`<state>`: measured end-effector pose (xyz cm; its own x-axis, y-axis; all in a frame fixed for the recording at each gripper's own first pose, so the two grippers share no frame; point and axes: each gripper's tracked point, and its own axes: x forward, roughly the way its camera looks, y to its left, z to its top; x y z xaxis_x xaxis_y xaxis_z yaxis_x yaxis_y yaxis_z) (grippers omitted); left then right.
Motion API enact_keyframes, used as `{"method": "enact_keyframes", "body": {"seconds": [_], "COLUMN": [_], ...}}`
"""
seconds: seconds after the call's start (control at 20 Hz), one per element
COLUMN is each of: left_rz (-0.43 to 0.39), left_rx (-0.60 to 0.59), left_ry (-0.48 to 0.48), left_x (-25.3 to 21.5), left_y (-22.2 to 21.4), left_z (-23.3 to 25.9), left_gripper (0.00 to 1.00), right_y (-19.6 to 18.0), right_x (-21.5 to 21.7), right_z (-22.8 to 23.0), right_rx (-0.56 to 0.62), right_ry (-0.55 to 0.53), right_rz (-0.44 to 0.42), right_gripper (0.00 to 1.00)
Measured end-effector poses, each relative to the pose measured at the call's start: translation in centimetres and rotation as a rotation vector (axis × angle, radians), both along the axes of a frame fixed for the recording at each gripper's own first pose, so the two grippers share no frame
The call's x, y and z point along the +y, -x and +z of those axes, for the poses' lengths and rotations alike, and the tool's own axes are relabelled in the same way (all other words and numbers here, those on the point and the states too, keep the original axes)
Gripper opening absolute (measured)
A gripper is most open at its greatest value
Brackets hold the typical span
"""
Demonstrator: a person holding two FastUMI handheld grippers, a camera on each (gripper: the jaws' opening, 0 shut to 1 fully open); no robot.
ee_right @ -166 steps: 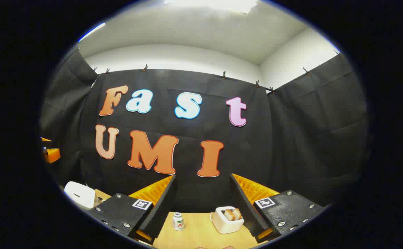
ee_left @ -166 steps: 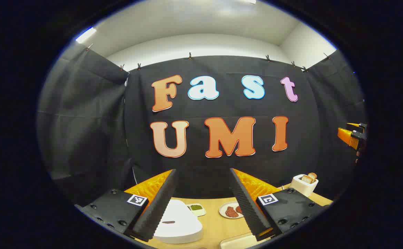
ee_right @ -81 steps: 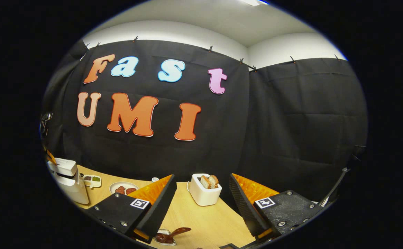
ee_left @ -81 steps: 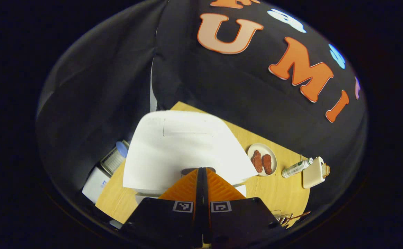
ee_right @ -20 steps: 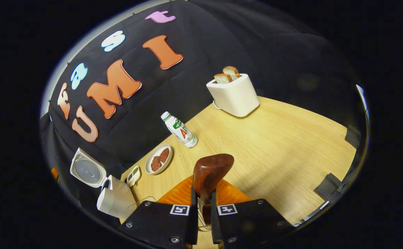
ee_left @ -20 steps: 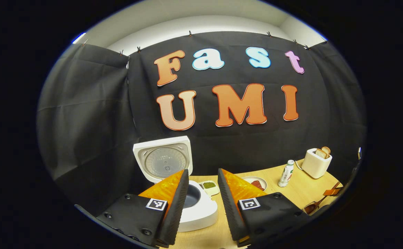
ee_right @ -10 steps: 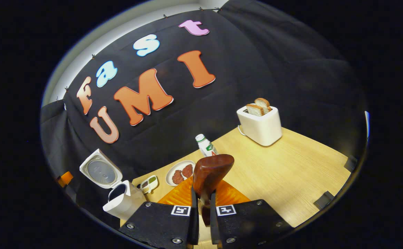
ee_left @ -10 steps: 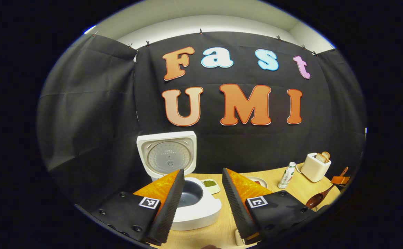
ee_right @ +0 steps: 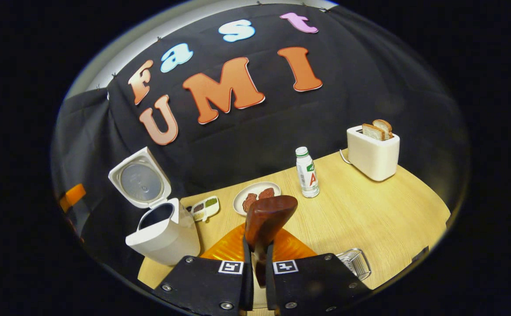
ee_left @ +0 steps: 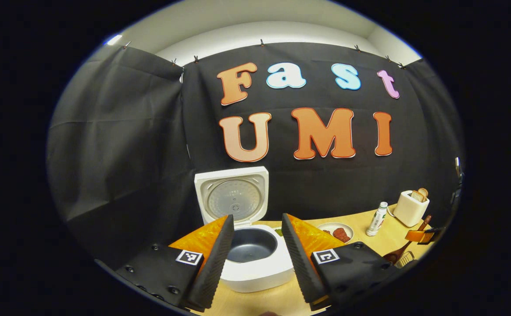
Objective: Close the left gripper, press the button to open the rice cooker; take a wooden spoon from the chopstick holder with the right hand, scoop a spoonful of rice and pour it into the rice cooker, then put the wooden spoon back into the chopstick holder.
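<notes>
Left gripper view: the left gripper (ee_left: 253,245) stands wide apart, empty, with the open rice cooker (ee_left: 255,259) straight ahead between its fingers.

Right gripper view: the right gripper (ee_right: 255,254) clamps the wooden spoon (ee_right: 266,221), bowl pointing forward; the cooker lies to its left.

Left gripper (ee_left: 252,235) with fingers (ee_left: 215,256) spread apart, right gripper (ee_right: 259,250) with fingers nearly together.
</notes>
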<state>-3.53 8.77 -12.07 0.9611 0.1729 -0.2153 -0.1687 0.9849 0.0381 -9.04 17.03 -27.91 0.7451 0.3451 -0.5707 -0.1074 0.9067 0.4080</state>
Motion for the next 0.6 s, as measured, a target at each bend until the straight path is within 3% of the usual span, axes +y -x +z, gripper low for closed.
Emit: {"method": "enact_keyframes", "body": {"seconds": [0.2,0.4,0.6], "left_rz": [0.037,0.063,0.076], "left_rx": [0.018,0.024,0.030], "left_ry": [-0.004,-0.017,-0.026], "left_x": [2.1,3.6,4.7], "left_y": [1.0,1.8,2.1], "left_z": [-0.5,-0.9,-1.1], "left_gripper": [0.80,0.77,0.77], "right_y": [0.2,0.4,0.9], "right_x": [1.8,3.0,3.2], "right_z": [-1.4,-2.5,-4.3], "right_rx": [-0.046,-0.101,-0.112], "right_ry": [0.102,0.206,0.271], "right_rz": [0.064,0.121,0.123], "right_gripper": [0.11,0.08,0.08]}}
